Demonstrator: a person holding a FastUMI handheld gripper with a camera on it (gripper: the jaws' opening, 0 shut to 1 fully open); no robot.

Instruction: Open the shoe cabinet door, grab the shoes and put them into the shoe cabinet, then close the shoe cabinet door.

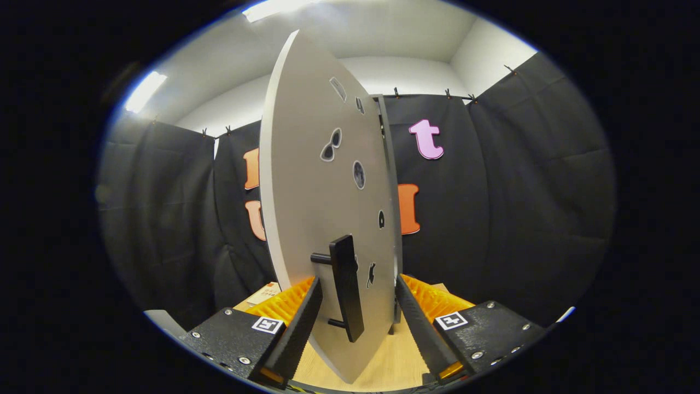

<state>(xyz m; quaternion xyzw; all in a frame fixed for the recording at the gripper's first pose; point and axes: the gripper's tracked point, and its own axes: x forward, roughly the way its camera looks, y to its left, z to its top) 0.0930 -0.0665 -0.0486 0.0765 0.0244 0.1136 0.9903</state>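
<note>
A: Where are you with the gripper (354, 323)?

B: Your fingers are spread wide, straddling the black handle (346, 284) on the cabinet door (306, 180) without pressing it.

A: Which step?

B: Probably working the door; it stands ajar, edge-on just ahead. Next you'd need to close squarely on the handle before swinging.

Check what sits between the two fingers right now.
In the gripper view, the cabinet door, swung edge-on, sits between the open tongs with its black handle. Neither finger presses on it; wooden floor shows beneath.
</note>
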